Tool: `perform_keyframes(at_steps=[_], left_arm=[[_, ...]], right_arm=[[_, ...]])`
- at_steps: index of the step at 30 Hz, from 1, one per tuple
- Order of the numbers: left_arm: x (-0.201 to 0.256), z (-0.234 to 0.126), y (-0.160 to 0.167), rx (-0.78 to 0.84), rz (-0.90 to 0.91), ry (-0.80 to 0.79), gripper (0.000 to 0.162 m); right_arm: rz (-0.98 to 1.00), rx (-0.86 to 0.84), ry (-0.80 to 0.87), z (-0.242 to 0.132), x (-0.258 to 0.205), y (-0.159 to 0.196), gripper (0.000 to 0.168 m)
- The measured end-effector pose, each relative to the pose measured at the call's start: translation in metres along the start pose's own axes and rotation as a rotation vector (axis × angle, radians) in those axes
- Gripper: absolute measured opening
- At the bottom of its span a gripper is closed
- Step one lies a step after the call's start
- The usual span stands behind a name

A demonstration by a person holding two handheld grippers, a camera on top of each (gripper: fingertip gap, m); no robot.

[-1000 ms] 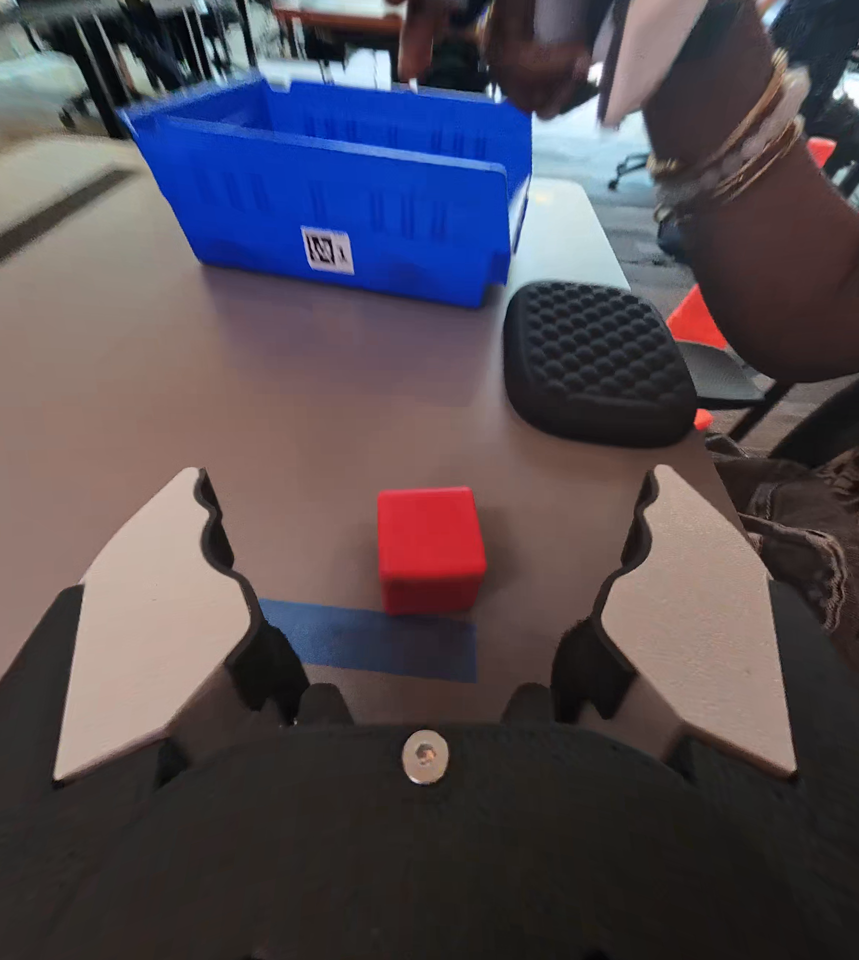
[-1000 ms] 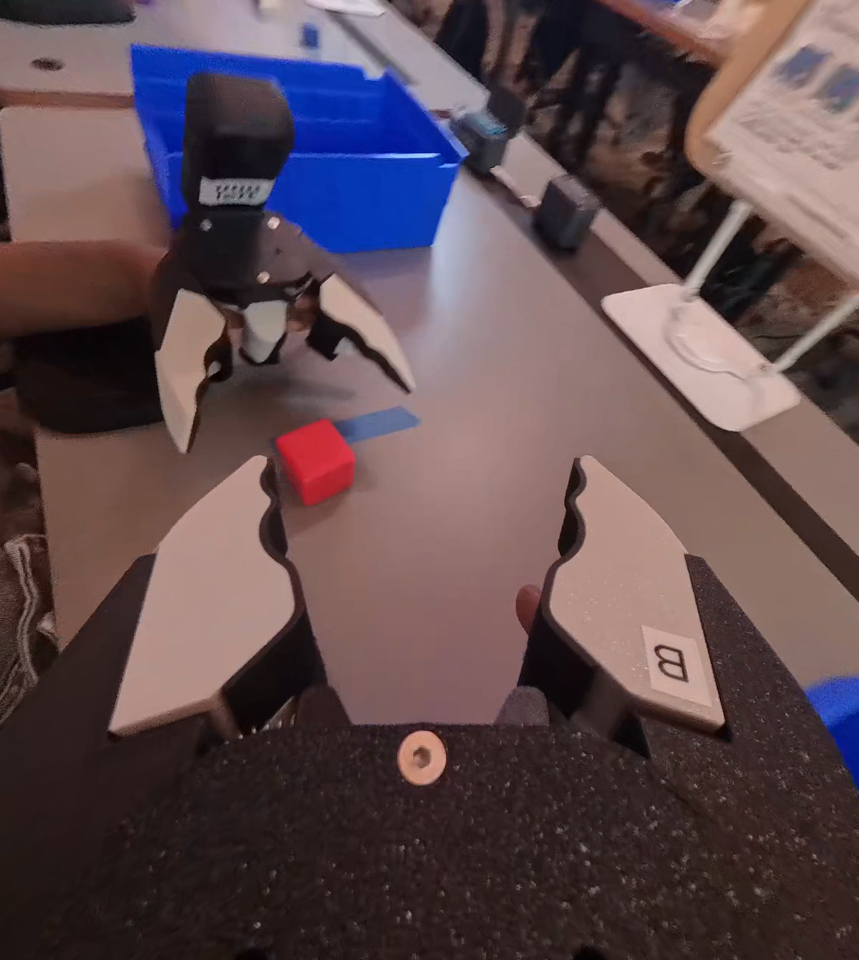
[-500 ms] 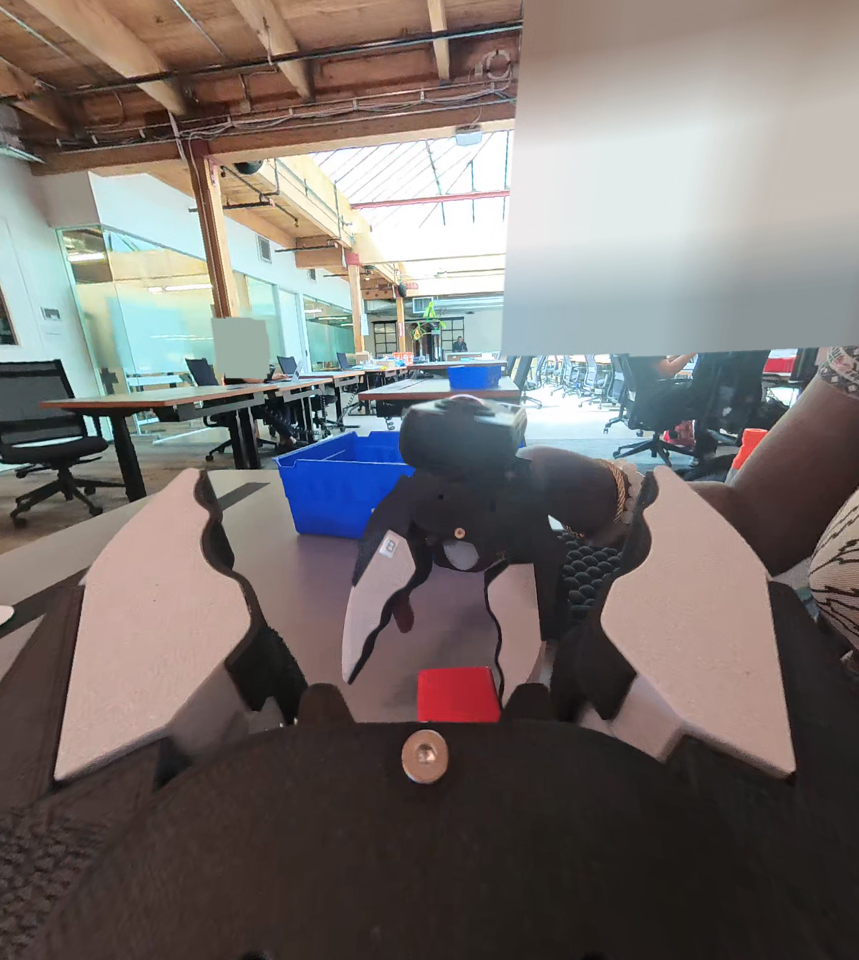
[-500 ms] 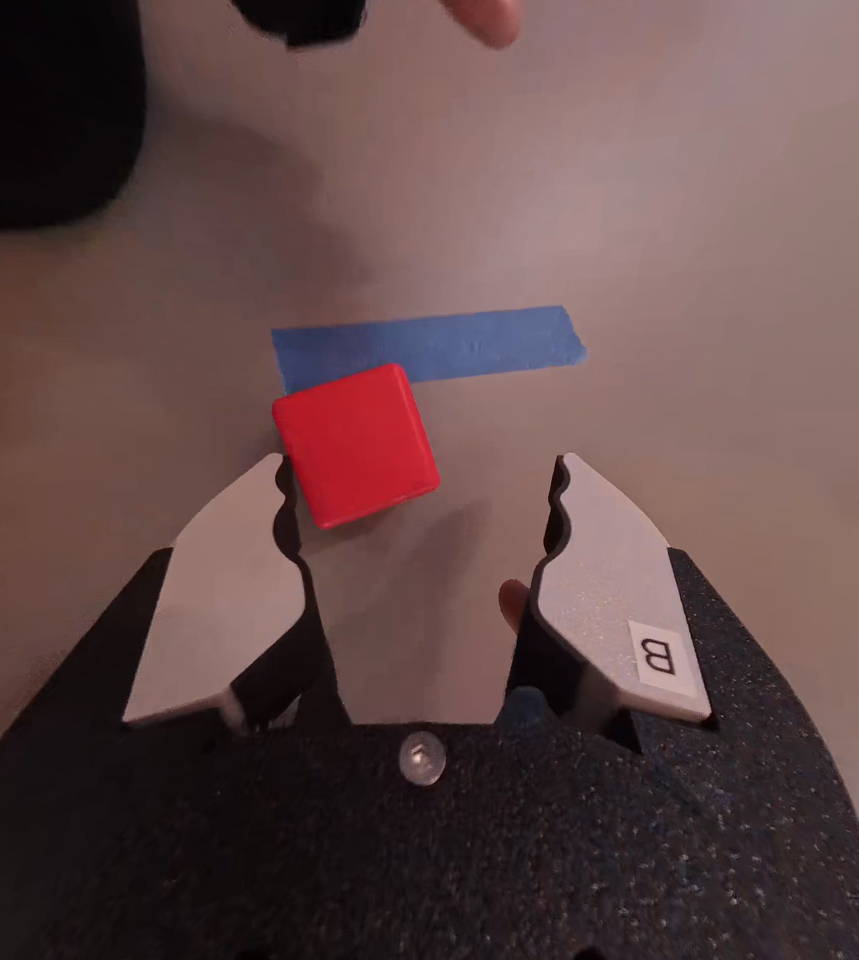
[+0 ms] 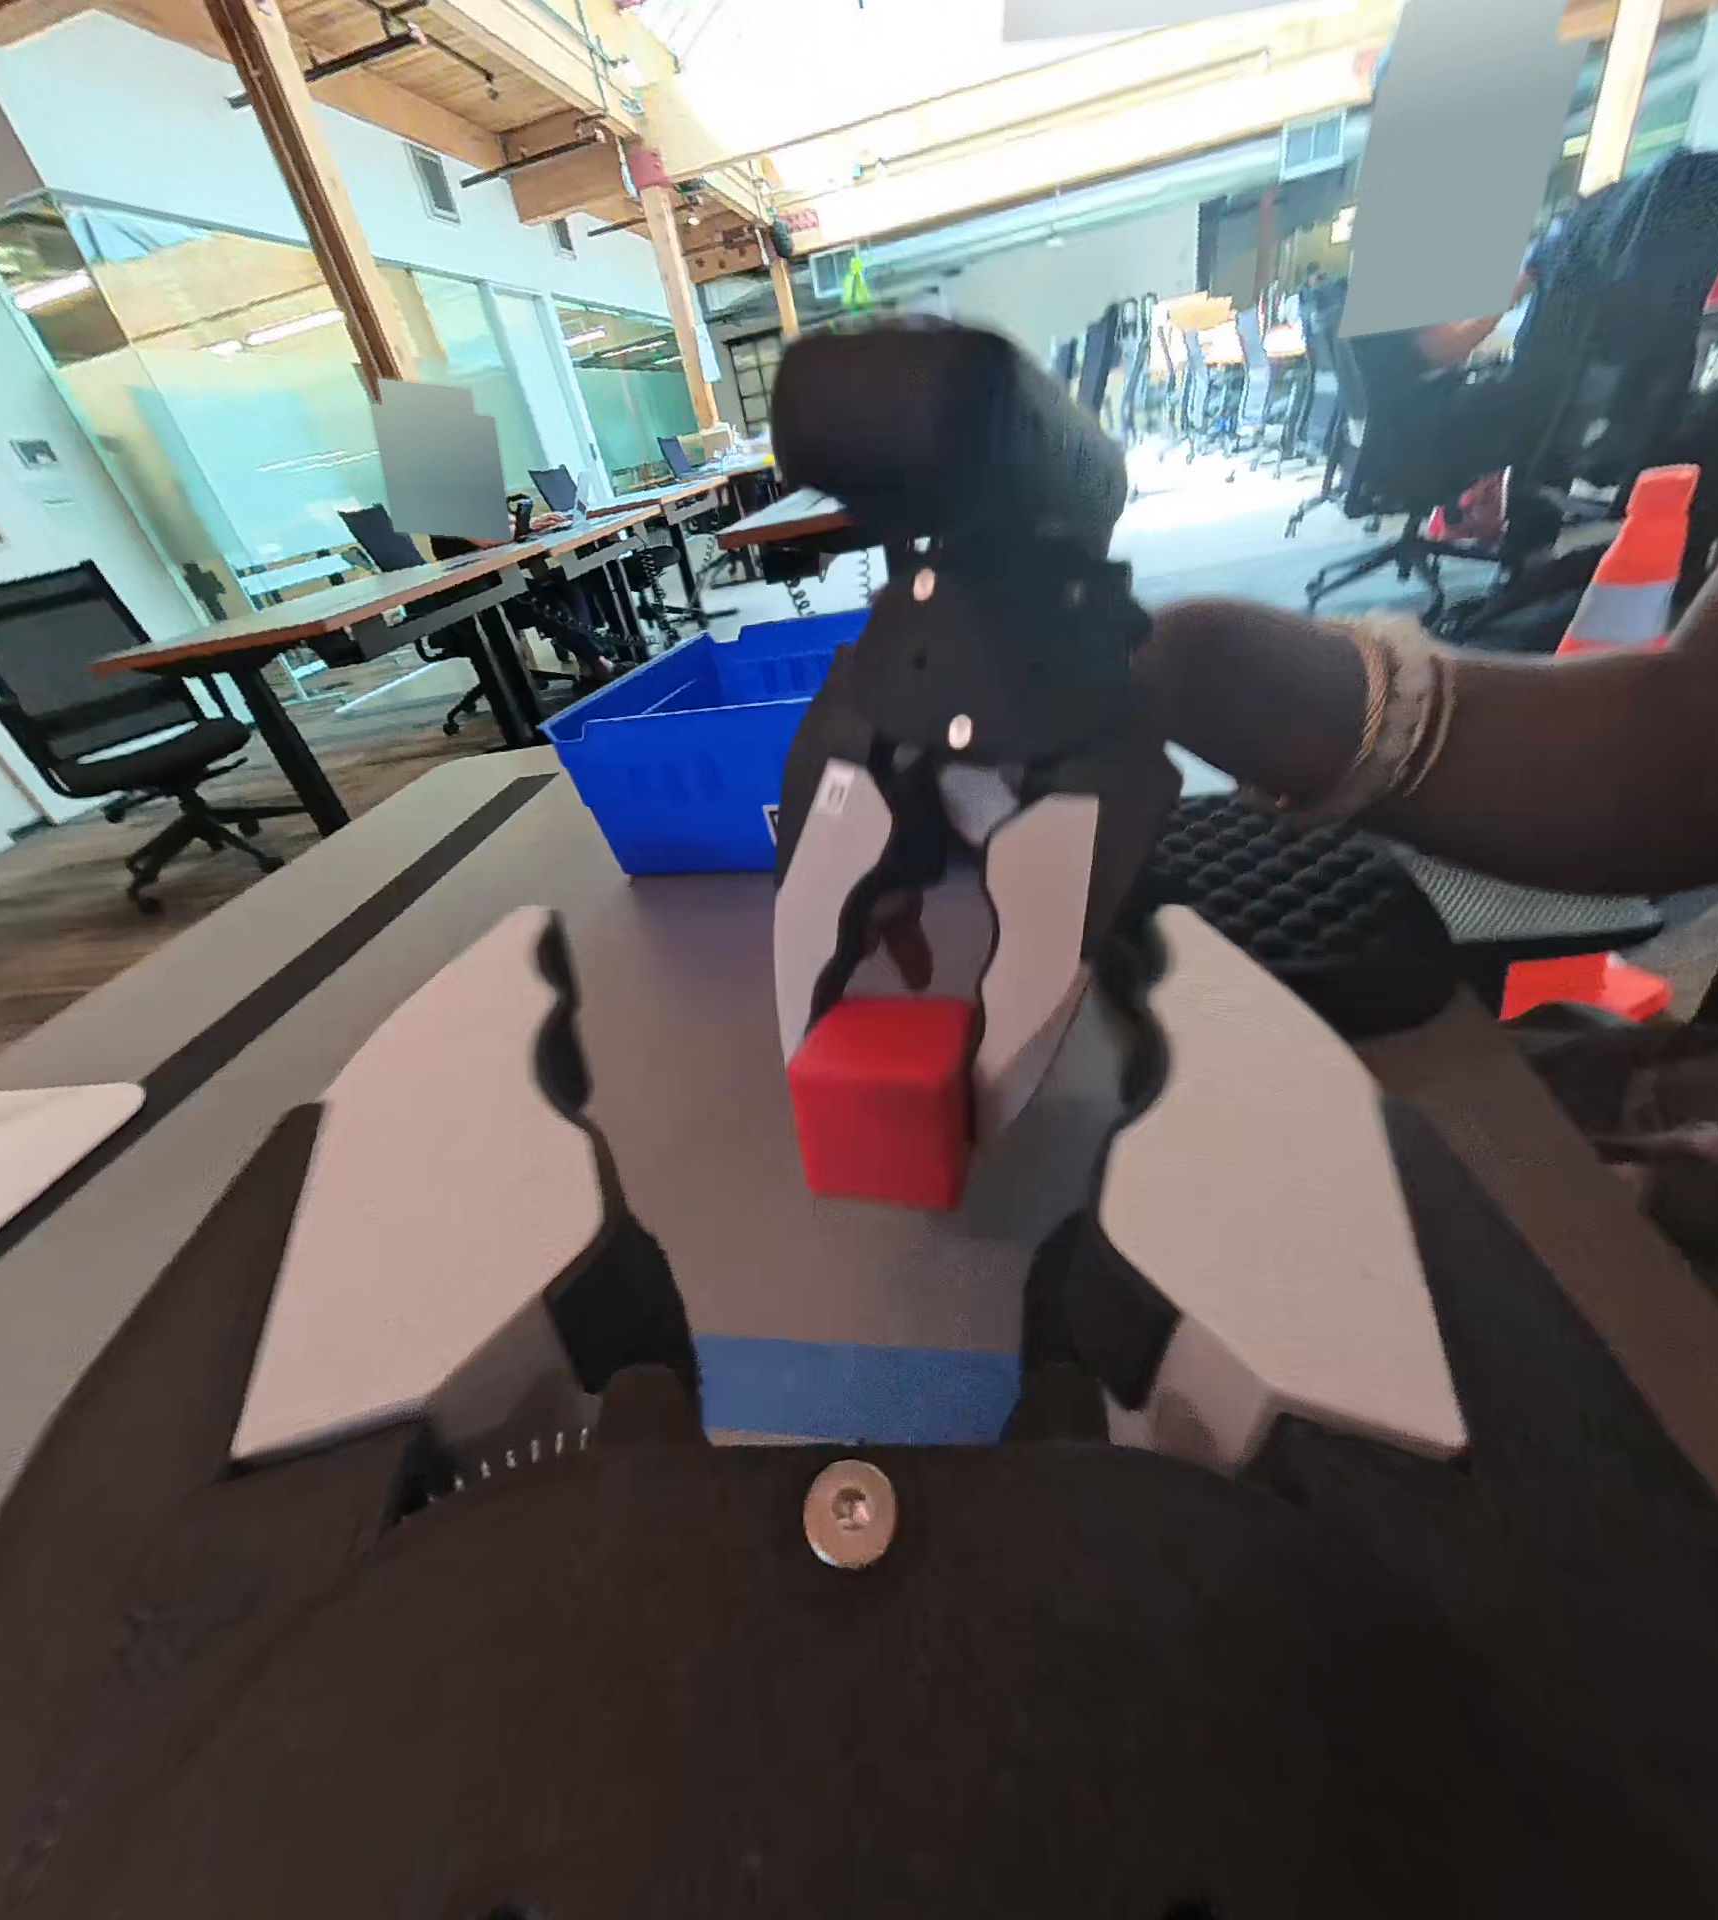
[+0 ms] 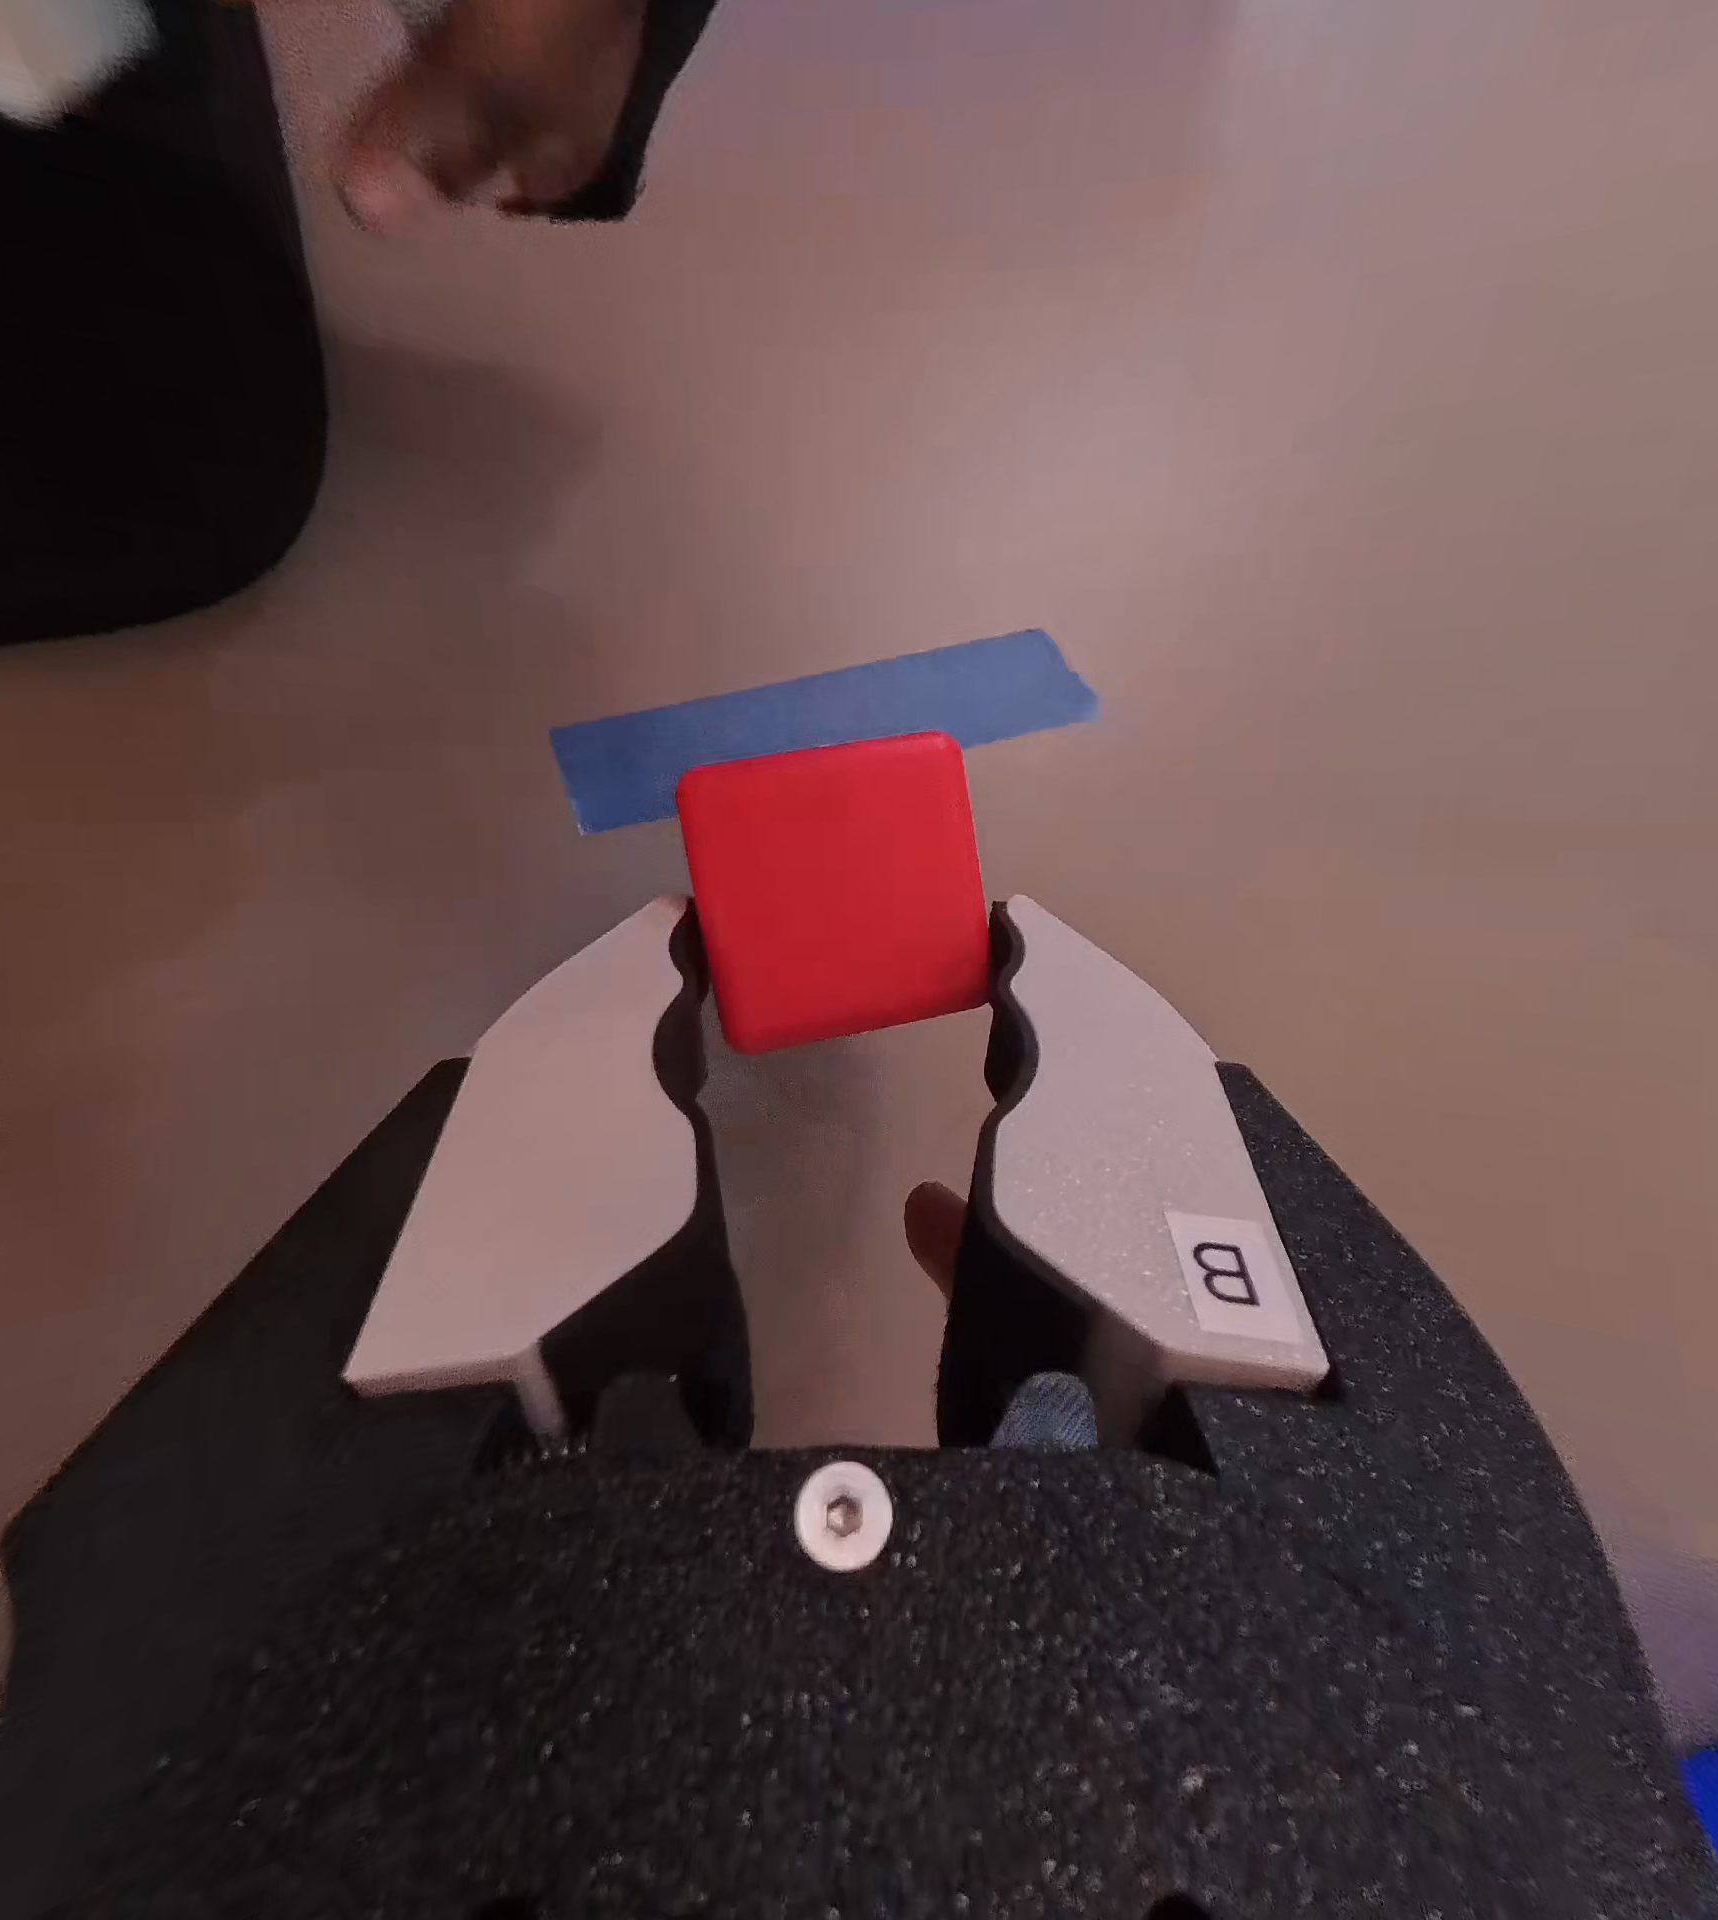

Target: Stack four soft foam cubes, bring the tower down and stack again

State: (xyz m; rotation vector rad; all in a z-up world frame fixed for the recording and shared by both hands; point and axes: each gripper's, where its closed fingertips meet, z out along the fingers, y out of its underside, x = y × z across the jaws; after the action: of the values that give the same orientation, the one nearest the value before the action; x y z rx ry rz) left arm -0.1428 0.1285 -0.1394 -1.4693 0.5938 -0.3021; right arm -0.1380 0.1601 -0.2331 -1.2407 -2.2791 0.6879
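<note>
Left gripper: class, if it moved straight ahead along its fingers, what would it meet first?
Probably the red cube, which sits on the table ahead of the open left gripper. The right gripper, closed around that cube, is right behind it. Depth is uncertain.

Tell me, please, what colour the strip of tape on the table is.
Blue. The tape strip shows best in the right wrist view, just beyond the red cube.
</note>
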Motion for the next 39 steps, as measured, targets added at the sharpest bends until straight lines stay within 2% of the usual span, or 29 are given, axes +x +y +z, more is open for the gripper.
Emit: perform_keyframes(at_steps=[2,4,7,8,9,10,11,12,15,18,21,26,32,36,39], left_arm=[[0.002,-0.001,0.006,-0.042,0.052,0.003,0.058],[0.005,-0.001,0.008,-0.054,0.038,0.019,0.042],[0.013,-0.001,0.001,-0.004,0.032,0.07,0.04],[0.018,-0.001,-0.004,0.027,0.039,0.087,0.045],[0.019,0.0,-0.008,0.054,0.033,0.087,0.06],[0.02,0.003,-0.011,0.072,0.023,0.082,0.084],[0.018,0.006,-0.01,0.071,0.002,0.06,0.118],[0.017,0.009,-0.005,0.033,-0.015,0.048,0.135],[0.02,0.016,0.008,-0.049,0.013,0.048,0.137],[0.024,0.02,0.013,-0.08,-0.043,0.073,0.137],[0.02,0.02,0.021,-0.125,-0.04,0.049,0.136],[0.016,0.02,0.026,-0.151,-0.012,0.015,0.136],[0.013,0.018,0.034,-0.202,-0.081,0.012,0.135],[0.016,0.018,0.044,-0.28,-0.157,0.036,0.134],[0.016,0.018,0.048,-0.308,-0.155,0.025,0.134]], right_arm=[[0.057,0.049,0.065,-0.023,0.007,0.001,0.052],[0.121,0.095,0.136,-0.051,0.016,0.005,0.052],[0.237,0.143,0.249,-0.1,0.03,0.023,0.052],[0.28,0.149,0.294,-0.117,0.035,0.033,0.052],[0.324,0.147,0.344,-0.133,0.041,0.044,0.052],[0.366,0.133,0.396,-0.149,0.045,0.058,0.052],[0.409,0.113,0.453,-0.165,0.05,0.073,0.052],[0.456,0.091,0.513,-0.18,0.055,0.089,0.052],[0.611,0.038,0.674,-0.223,0.065,0.139,0.052],[0.781,-0.031,0.79,-0.249,0.07,0.192,0.052],[0.91,-0.06,0.811,-0.249,0.072,0.23,0.051],[1.025,-0.163,0.83,-0.226,0.081,0.274,0.052],[1.129,-0.26,0.818,-0.209,0.086,0.304,0.052],[1.109,-0.293,0.81,-0.207,0.086,0.306,0.052],[1.092,-0.25,0.815,-0.208,0.088,0.301,0.052]])
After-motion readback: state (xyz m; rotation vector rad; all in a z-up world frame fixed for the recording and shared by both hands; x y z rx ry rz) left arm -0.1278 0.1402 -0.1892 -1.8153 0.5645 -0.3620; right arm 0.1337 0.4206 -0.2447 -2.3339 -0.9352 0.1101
